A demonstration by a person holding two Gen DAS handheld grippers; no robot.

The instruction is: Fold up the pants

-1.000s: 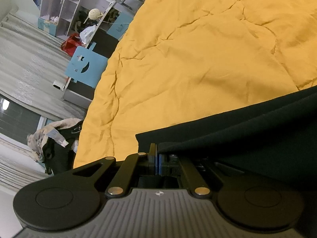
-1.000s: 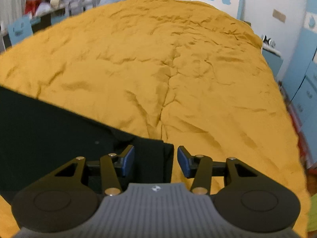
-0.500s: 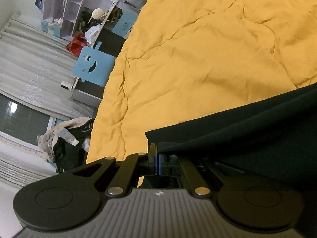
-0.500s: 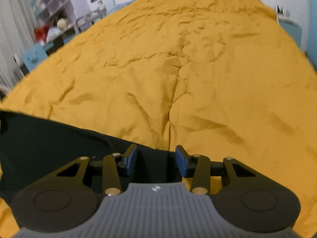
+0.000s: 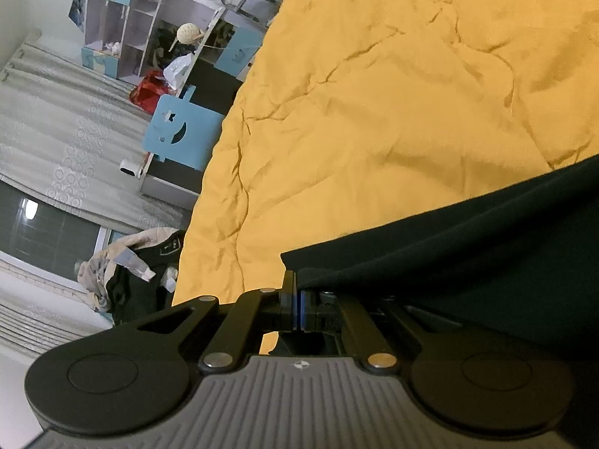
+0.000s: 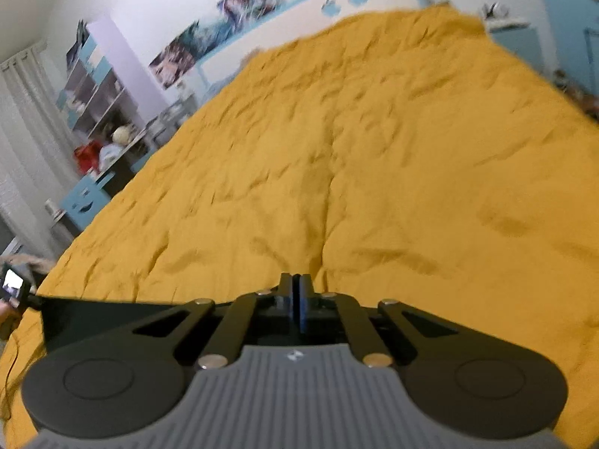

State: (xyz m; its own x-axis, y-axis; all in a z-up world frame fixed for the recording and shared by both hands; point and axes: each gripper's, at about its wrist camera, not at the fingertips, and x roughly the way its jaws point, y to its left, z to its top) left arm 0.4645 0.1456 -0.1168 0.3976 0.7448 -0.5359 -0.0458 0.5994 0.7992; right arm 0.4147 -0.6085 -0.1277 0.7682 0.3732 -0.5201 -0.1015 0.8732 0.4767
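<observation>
Black pants [image 5: 468,247] lie on a yellow bedspread [image 5: 393,93]. In the left wrist view my left gripper [image 5: 297,292] is shut on a corner edge of the pants, and the cloth runs off to the right. In the right wrist view my right gripper [image 6: 297,292] is shut, and the black pants [image 6: 97,314] stretch to the left below it. The cloth at its fingertips is hidden by the fingers. The other hand-held gripper's camera [image 6: 13,288] shows at the far left edge.
The bedspread [image 6: 374,168] fills most of the right wrist view. Left of the bed stand a blue chair [image 5: 183,134], shelves [image 5: 123,30], a curtain [image 5: 48,119] and a pile of clothes [image 5: 131,265]. A headboard with posters [image 6: 224,30] is at the far end.
My right gripper has shut where the pants edge lay between its fingers, and has tilted up and turned left. My left gripper stays shut on the pants and has shifted slightly.
</observation>
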